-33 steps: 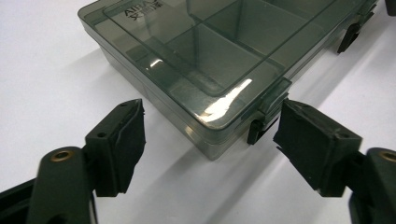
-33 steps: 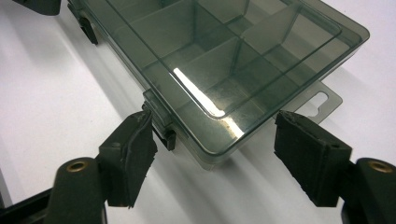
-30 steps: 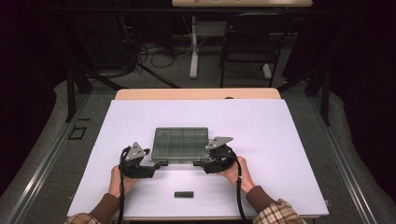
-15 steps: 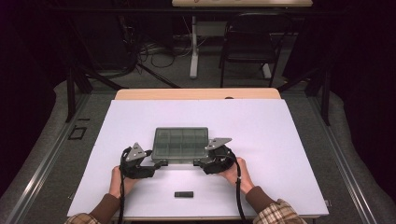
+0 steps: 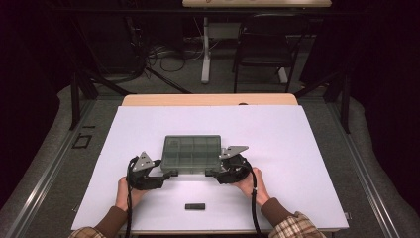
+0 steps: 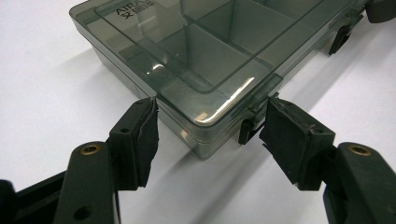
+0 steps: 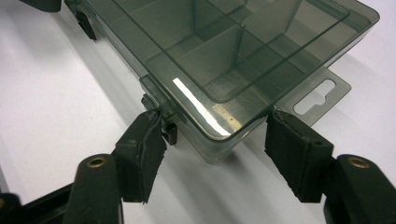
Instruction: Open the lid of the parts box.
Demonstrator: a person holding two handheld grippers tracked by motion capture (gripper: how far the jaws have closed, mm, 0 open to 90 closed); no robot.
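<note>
A smoky clear compartment box lies lid-shut on the white table. My left gripper is at its near left corner and my right gripper at its near right corner. In the left gripper view the box has its corner between the jaws of the left gripper: one pad is on the side wall, the other on the front latch. In the right gripper view the right gripper straddles the box likewise, beside the hang tab. Both pairs of jaws have just been closing on the box.
A small black block lies on the white table sheet near the front edge, between the person's forearms. Beyond the table's far edge stand a chair, desk legs and cables on the floor.
</note>
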